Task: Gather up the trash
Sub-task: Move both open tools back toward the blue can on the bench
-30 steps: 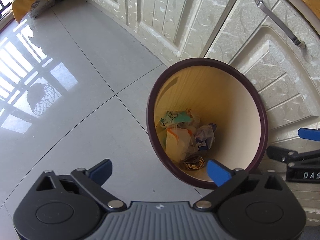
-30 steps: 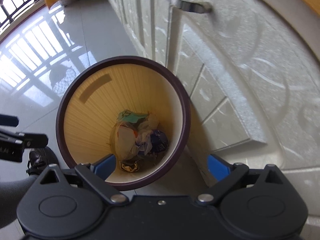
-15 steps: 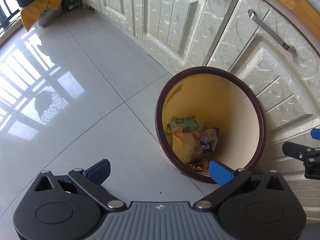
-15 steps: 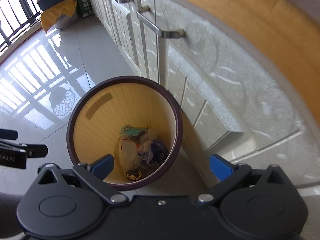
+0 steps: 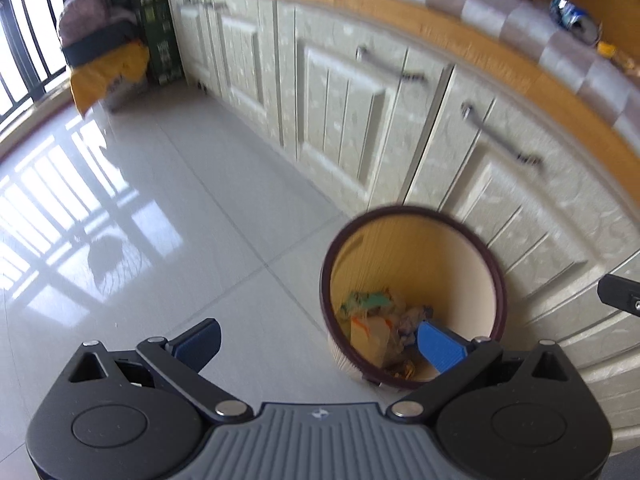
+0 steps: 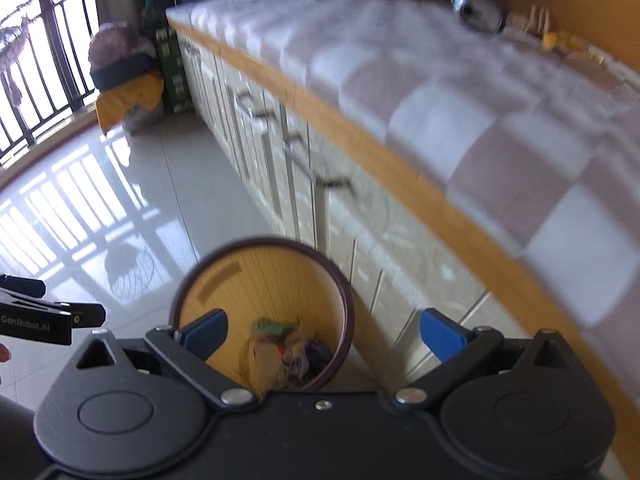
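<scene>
A round bin with a dark maroon rim [image 5: 496,276] and cream inside stands on the floor against the cabinets; it also shows in the right wrist view [image 6: 348,300]. Crumpled wrappers and paper [image 5: 376,320] lie at its bottom. My left gripper [image 5: 320,344] is open and empty, high above the floor left of the bin. My right gripper [image 6: 324,334] is open and empty above the bin. On the checked counter, far right, lies a crushed blue can [image 5: 572,16], also in the right wrist view [image 6: 476,8], with yellow scraps [image 6: 560,42] beside it.
Pale green cabinets with metal handles [image 5: 384,64] run along the right under a wood-edged counter [image 6: 360,128]. A yellow bag and bundle [image 5: 108,68] sit in the far corner by a green box [image 5: 160,40] and a window railing. The tiled floor [image 5: 160,200] is glossy.
Both grippers have risen and tilted up away from the bin. The bin looks smaller and lower in both views, and the counter top with the can has come into view.
</scene>
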The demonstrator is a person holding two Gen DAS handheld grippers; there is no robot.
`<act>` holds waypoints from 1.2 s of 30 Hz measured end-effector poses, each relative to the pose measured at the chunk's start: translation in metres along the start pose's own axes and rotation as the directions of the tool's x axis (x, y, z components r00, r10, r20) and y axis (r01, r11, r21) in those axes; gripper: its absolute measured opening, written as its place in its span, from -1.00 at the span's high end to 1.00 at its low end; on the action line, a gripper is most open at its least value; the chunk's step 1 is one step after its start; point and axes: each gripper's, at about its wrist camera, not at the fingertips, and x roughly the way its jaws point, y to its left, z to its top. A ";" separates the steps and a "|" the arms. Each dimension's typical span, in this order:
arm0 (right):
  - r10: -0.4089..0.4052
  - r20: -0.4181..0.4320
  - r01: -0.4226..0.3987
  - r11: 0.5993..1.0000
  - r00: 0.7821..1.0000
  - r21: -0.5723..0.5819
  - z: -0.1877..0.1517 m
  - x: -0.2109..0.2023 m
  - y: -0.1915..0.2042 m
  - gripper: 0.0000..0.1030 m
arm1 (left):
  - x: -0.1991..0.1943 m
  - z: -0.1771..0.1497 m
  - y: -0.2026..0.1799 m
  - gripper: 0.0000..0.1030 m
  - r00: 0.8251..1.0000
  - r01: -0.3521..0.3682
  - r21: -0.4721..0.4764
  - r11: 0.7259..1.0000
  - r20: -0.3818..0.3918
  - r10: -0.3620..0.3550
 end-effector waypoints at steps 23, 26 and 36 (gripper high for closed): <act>-0.154 0.544 0.161 0.986 0.825 0.035 0.103 -0.126 -0.069 -1.00 | -0.101 0.105 -0.077 -1.00 0.864 0.117 0.076 0.990 0.484 -0.139; -0.201 0.574 0.195 0.978 0.794 0.073 0.118 -0.128 -0.096 -1.00 | -0.104 0.123 -0.102 -1.00 0.824 0.142 0.107 0.984 0.537 -0.178; -0.344 0.580 0.250 0.939 0.739 0.238 0.156 -0.092 -0.203 -1.00 | -0.082 0.175 -0.187 -1.00 0.743 0.215 0.246 0.945 0.587 -0.321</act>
